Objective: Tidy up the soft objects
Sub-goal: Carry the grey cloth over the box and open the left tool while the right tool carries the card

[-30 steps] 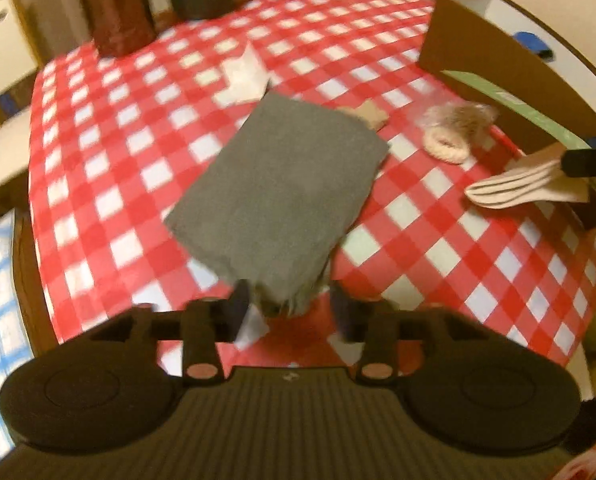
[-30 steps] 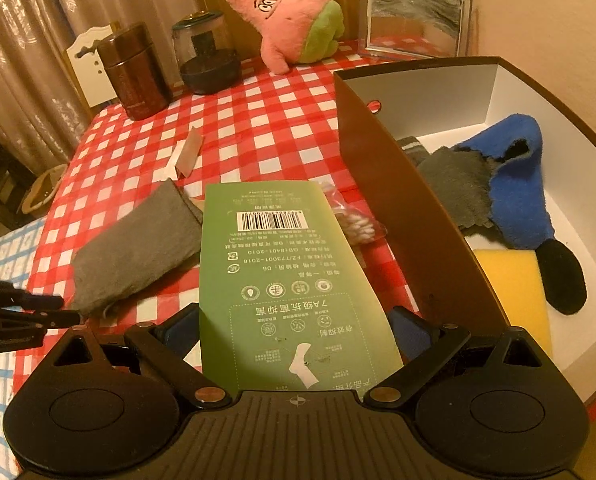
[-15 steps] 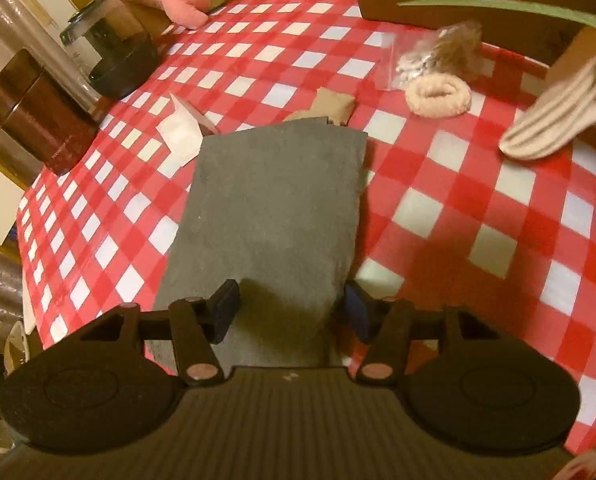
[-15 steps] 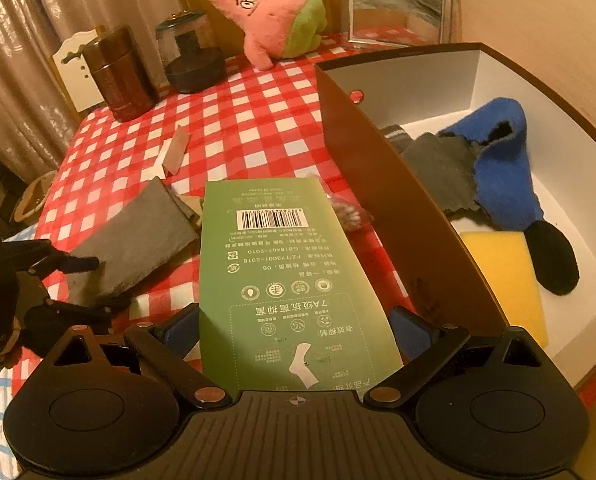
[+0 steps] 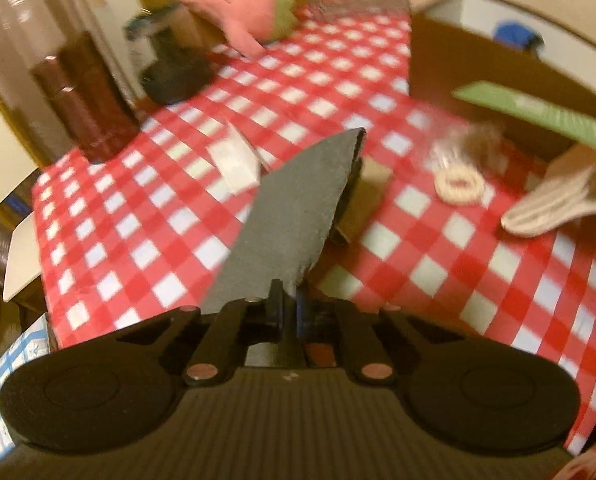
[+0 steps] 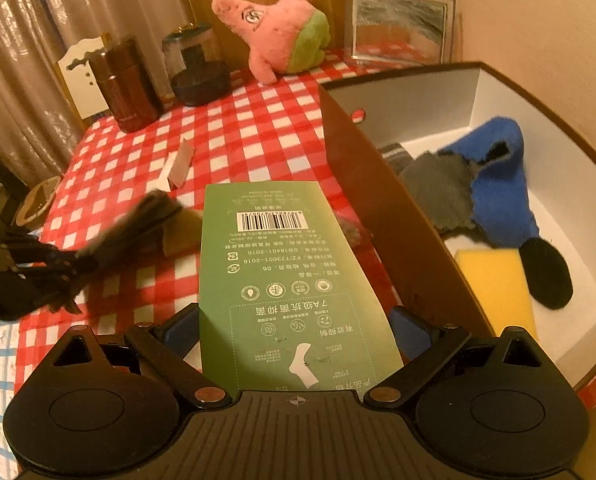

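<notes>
A grey cloth (image 5: 298,208) hangs folded and raised off the checked table, its near edge between the fingers of my left gripper (image 5: 288,300). The jaws are closing and pinch that edge. From the right wrist view the cloth (image 6: 138,220) is a blur beside the left gripper (image 6: 38,272). My right gripper (image 6: 296,332) is shut on a green sock pack (image 6: 282,264), held over the table next to the brown box (image 6: 377,200). The left wrist view shows beige socks (image 5: 549,204) under the pack's green card (image 5: 537,116).
In the box lie a blue mitt (image 6: 497,184), a grey rag (image 6: 437,192) and a yellow sponge (image 6: 493,280). On the table are a hair tie (image 5: 457,184), white folded paper (image 5: 238,160), a pink plush (image 6: 282,36), a brown canister (image 6: 122,84) and a dark jar (image 6: 198,68).
My left gripper's jaws went from wide apart to pinched on the grey cloth's near edge, and the cloth rose off the table. The right gripper and its pack barely moved.
</notes>
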